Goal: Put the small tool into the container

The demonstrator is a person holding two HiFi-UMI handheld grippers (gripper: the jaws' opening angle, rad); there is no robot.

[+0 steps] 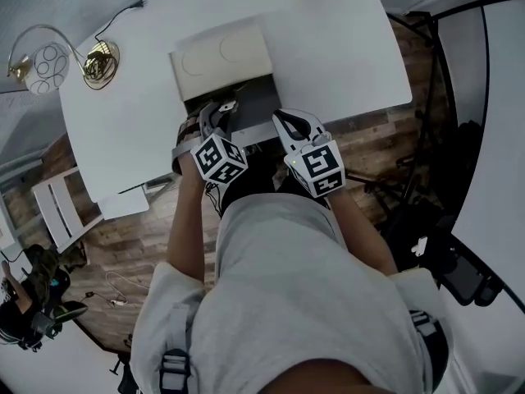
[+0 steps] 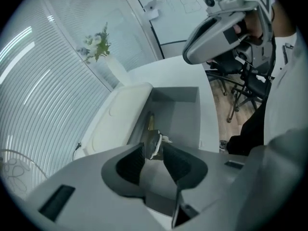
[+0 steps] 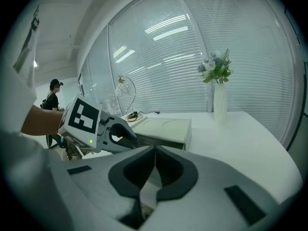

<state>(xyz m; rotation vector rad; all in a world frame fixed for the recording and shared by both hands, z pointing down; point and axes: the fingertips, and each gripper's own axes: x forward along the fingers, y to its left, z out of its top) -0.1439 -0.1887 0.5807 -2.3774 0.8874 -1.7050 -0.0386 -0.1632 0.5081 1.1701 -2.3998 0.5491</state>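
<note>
From above, your left hand-held gripper (image 1: 221,110) and right hand-held gripper (image 1: 284,121) sit side by side at the near edge of the white desk (image 1: 344,39). Just past their tips is the grey container (image 1: 261,98), a box with flat walls. Beyond it lies a smooth cream lid (image 1: 220,56) with rounded corners.

Along your left hand-held gripper, the dark ribbed pads (image 2: 131,160) are closed narrow on the small tool (image 2: 154,142). It is thin, shiny metal and sticks out past the tips, at the near end of the container. I think it could slip, since metal is slick and only its end is pinched. If you let go too soon, it may hit the rim and bounce onto the desk. A yellowish thing (image 2: 149,121) lies in the container ahead; I cannot tell what it is.

Along your right hand-held gripper, the jaws are pressed together with nothing between them. It is close beside the left one, so the two might bump.
</note>
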